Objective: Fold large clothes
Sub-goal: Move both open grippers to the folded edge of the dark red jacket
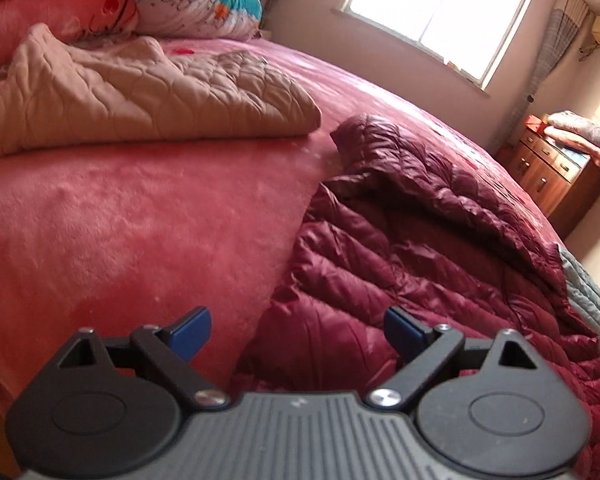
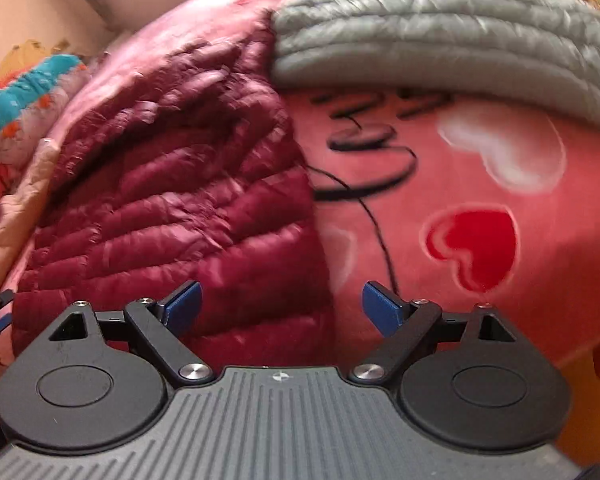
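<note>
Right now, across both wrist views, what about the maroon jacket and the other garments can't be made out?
- maroon down jacket: left wrist view, its near hem sits behind the left gripper; sleeves and zipper not identifiable.
- Same jacket: right wrist view, motion blur hides its stitching; the right gripper covers its lower edge.
- grey quilted garment: cut by the frame edge, type unclear.
- beige quilted garment: folded, type unclear.

Left gripper (image 1: 298, 334) with blue pads (image 1: 404, 330) spread wide, gripping nothing, poised above the near edge of a pink bed (image 1: 140, 220). Just ahead and right of the gripper, a maroon puffer jacket (image 1: 412, 240), lying rumpled. Farther ahead and left, a folded beige quilted garment (image 1: 148, 96). Well beyond, a bright window (image 1: 440, 12).
</note>
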Tool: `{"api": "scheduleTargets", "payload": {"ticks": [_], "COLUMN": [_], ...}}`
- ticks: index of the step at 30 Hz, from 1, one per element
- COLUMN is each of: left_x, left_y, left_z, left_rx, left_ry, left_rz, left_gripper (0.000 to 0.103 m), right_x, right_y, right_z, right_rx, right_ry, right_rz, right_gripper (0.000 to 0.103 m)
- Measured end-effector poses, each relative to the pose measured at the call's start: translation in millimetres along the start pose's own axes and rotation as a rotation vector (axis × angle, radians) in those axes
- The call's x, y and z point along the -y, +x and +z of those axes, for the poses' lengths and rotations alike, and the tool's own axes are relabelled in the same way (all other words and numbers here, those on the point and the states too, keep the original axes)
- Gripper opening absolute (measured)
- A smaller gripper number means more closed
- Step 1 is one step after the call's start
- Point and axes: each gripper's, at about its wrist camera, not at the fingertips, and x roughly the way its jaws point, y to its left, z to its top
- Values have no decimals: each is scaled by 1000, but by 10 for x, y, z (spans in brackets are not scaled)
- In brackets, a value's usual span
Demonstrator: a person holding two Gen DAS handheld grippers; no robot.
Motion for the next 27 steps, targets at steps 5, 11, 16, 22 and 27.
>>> {"api": "scheduleTargets", "payload": {"ticks": [5, 11, 16, 22, 27], "left_x": [-21, -35, -17, 40, 88], "left_y": [34, 66, 63, 51, -21], "left_z": [-63, -134, -178, -249, -241], "left_rx": [-38, -74, -117, -201, -160], "left_ry": [38, 68, 82, 90, 123], "left_rz": [-30, -29, -67, -169, -130], "left_gripper": [93, 93, 93, 93, 87], "right_x": [157, 107, -109, -365, -606], "right_y": [160, 341, 506, 609, 667], "right_z": [10, 13, -4, -30, -100], "right_rx": [-126, -219, -305, -397, -427], "right_ry": [71, 84, 5, -106, -196], "right_rz": [93, 135, 170, 211, 212], "right_gripper": [103, 103, 103, 103, 103]}}
